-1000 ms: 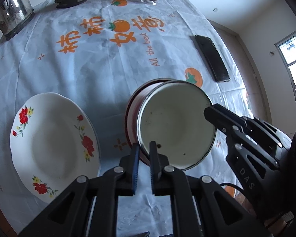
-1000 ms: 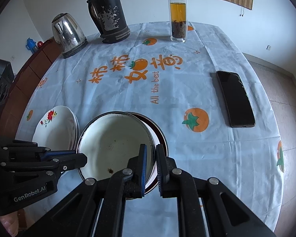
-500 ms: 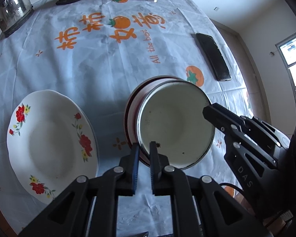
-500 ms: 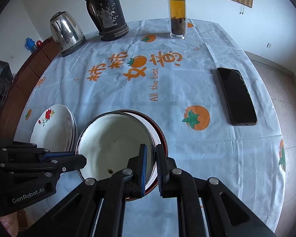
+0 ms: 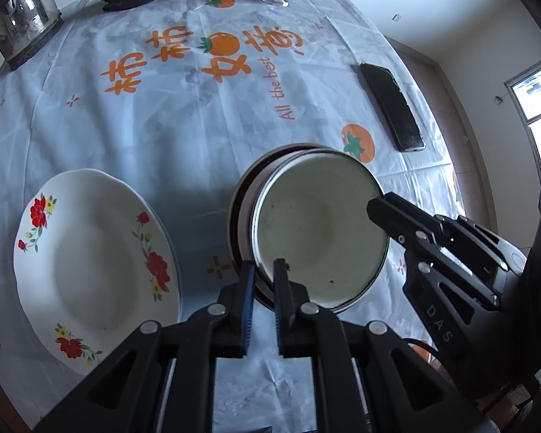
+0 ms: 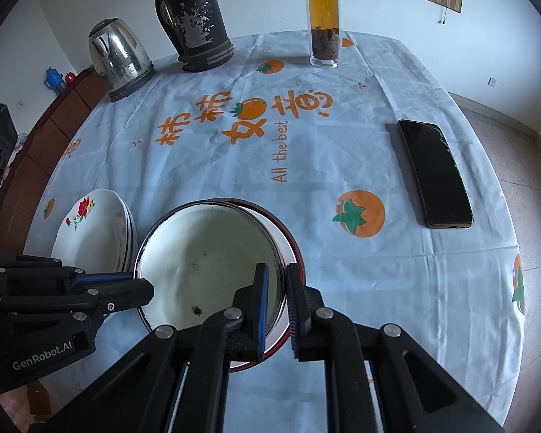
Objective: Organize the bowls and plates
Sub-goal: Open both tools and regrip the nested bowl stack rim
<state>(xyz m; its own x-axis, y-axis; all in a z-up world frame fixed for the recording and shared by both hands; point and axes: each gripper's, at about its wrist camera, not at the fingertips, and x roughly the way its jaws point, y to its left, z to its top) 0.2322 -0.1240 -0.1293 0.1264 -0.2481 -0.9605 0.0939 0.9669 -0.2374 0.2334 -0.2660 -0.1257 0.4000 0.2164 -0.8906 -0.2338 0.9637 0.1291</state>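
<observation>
A white enamel bowl (image 5: 317, 231) (image 6: 205, 259) sits inside a red-rimmed bowl (image 5: 241, 213) (image 6: 292, 249) near the table's front edge. My left gripper (image 5: 262, 269) is shut on the white bowl's near-left rim; it also shows in the right wrist view (image 6: 140, 288). My right gripper (image 6: 277, 276) is shut on the white bowl's right rim; it also shows in the left wrist view (image 5: 375, 205). A white plate with red flowers (image 5: 90, 263) (image 6: 90, 231) lies left of the bowls, on top of a stack.
A black phone (image 6: 434, 173) lies at the right. A steel kettle (image 6: 119, 57), a dark thermos (image 6: 194, 18) and a glass tea bottle (image 6: 324, 18) stand at the table's far edge. The tablecloth (image 6: 270, 151) has orange print.
Both grippers keep their grip on the white bowl's rim. The bowl has shifted only slightly; the views have drifted a little.
</observation>
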